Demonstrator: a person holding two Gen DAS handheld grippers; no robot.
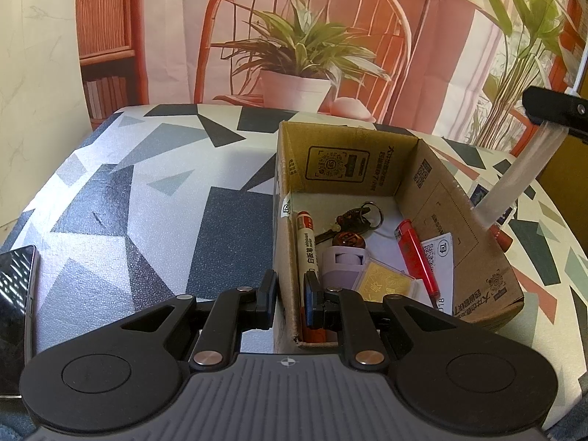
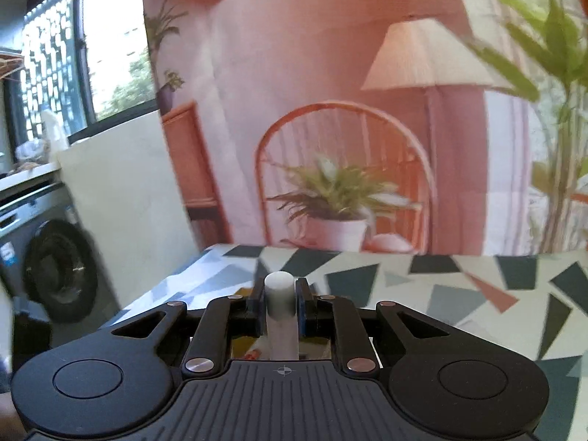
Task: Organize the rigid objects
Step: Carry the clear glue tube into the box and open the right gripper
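**Box wall pinched at left, white stick held at right**

Low in the left wrist frame, the left gripper point(image 1: 290, 294) has its jaws narrowed onto the near left wall of the cardboard box point(image 1: 474, 250), one finger outside and one inside. The box sits on the patterned table point(image 1: 147, 191) and fills the centre right of that frame. Inside lie a white marker point(image 1: 307, 242) along the left wall, a bunch of keys point(image 1: 349, 224), a lilac container point(image 1: 343, 262), a gold card case point(image 1: 384, 281), a red lighter point(image 1: 417, 253) and a white card point(image 1: 441, 257). A dark phone point(image 1: 16, 308) lies at the far left edge.

At the upper right of the same frame, the right gripper point(image 2: 280, 303) holds a translucent white stick point(image 1: 522, 172) slanting down beyond the box's right wall; its lower end is hidden. The right wrist view shows those jaws closed on the stick's rounded top.
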